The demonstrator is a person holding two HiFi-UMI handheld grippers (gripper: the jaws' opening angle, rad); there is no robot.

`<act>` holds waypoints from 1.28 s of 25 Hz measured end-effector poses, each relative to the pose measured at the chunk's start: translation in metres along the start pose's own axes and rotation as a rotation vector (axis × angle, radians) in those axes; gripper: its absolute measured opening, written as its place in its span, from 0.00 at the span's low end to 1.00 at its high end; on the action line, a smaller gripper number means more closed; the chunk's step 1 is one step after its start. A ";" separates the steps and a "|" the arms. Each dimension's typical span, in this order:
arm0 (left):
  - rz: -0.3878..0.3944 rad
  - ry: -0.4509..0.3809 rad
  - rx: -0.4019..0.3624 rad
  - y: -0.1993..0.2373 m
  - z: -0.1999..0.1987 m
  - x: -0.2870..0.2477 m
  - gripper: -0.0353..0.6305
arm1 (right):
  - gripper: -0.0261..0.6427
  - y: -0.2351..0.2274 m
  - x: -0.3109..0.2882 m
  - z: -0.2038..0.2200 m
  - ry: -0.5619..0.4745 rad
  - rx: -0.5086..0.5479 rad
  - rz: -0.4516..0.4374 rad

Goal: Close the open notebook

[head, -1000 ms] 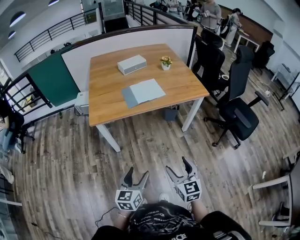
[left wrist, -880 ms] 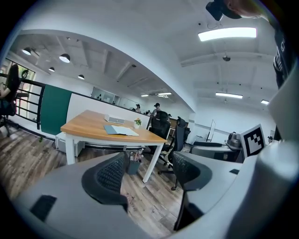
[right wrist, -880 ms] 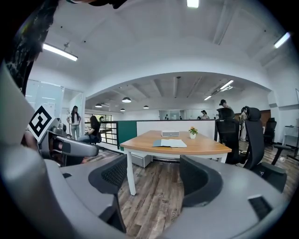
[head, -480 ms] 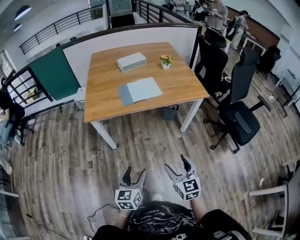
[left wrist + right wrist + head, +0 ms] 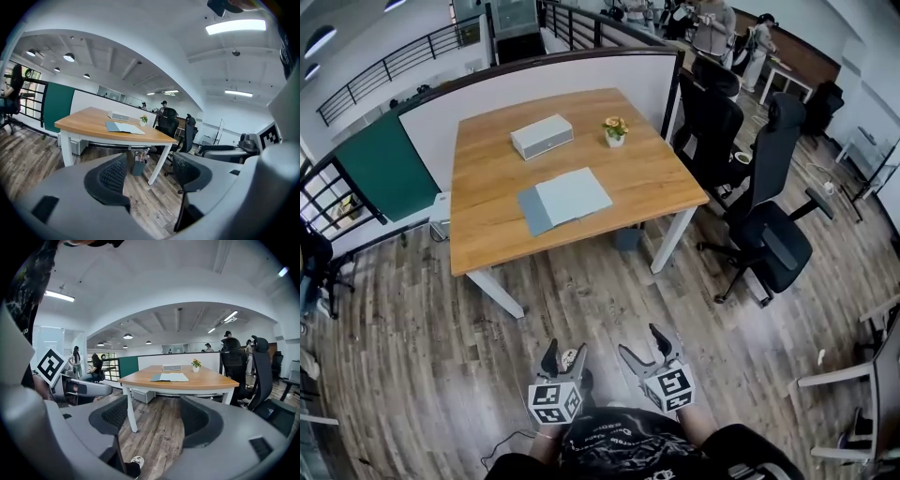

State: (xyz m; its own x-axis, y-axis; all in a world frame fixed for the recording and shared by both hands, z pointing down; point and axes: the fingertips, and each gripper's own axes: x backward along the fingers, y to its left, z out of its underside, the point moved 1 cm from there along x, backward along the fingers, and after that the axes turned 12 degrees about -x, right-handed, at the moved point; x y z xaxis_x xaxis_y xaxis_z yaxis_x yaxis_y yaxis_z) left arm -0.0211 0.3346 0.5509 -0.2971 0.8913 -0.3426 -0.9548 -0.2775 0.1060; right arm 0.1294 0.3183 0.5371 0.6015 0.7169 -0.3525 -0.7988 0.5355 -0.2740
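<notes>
Our left gripper [image 5: 565, 356] and right gripper [image 5: 641, 344] gape empty. The open notebook [image 5: 564, 200] lies well ahead of both, flat on the table [image 5: 670, 183]. It is probably light and floppy; we'd lift one cover's free edge.

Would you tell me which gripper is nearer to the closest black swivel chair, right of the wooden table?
Right. The right gripper is to the left of the black swivel chair; the left gripper lies further left, beyond the right one.
</notes>
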 end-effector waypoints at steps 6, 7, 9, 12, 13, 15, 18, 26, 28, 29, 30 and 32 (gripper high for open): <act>0.036 -0.008 0.007 0.059 -0.035 -0.052 0.54 | 0.54 -0.004 -0.072 -0.040 -0.008 -0.011 0.031; 0.048 -0.012 0.004 0.069 -0.042 -0.060 0.54 | 0.54 -0.004 -0.085 -0.047 -0.012 -0.008 0.034; 0.074 -0.018 -0.009 0.089 -0.053 -0.076 0.54 | 0.54 -0.001 -0.111 -0.060 -0.027 -0.010 0.037; 0.098 -0.020 -0.025 0.116 -0.066 -0.094 0.54 | 0.53 0.007 -0.143 -0.077 -0.052 -0.008 0.039; 0.102 -0.018 -0.026 0.124 -0.069 -0.100 0.54 | 0.53 0.010 -0.153 -0.080 -0.051 -0.007 0.040; 0.118 -0.009 -0.025 0.138 -0.074 -0.108 0.54 | 0.53 0.015 -0.169 -0.082 -0.040 -0.019 0.041; 0.147 0.011 -0.037 0.153 -0.077 -0.117 0.54 | 0.53 0.018 -0.187 -0.077 -0.028 -0.054 0.055; 0.164 0.043 -0.030 0.179 -0.076 -0.139 0.54 | 0.52 0.011 -0.215 -0.082 -0.051 -0.078 0.101; 0.170 0.052 -0.025 0.183 -0.076 -0.142 0.54 | 0.52 0.007 -0.216 -0.084 -0.061 -0.099 0.121; 0.170 0.057 -0.026 0.184 -0.077 -0.144 0.54 | 0.52 0.005 -0.218 -0.085 -0.064 -0.113 0.125; 0.170 0.060 -0.026 0.185 -0.077 -0.146 0.54 | 0.52 0.003 -0.219 -0.085 -0.063 -0.126 0.126; 0.162 0.064 -0.021 0.189 -0.078 -0.153 0.54 | 0.52 -0.005 -0.225 -0.084 -0.060 -0.130 0.128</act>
State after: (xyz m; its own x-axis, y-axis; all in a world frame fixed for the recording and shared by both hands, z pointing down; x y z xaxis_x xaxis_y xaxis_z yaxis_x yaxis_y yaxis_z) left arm -0.1558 0.1181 0.5503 -0.4462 0.8095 -0.3816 -0.8938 -0.4241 0.1456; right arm -0.0013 0.1165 0.5424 0.4903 0.8030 -0.3389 -0.8588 0.3789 -0.3447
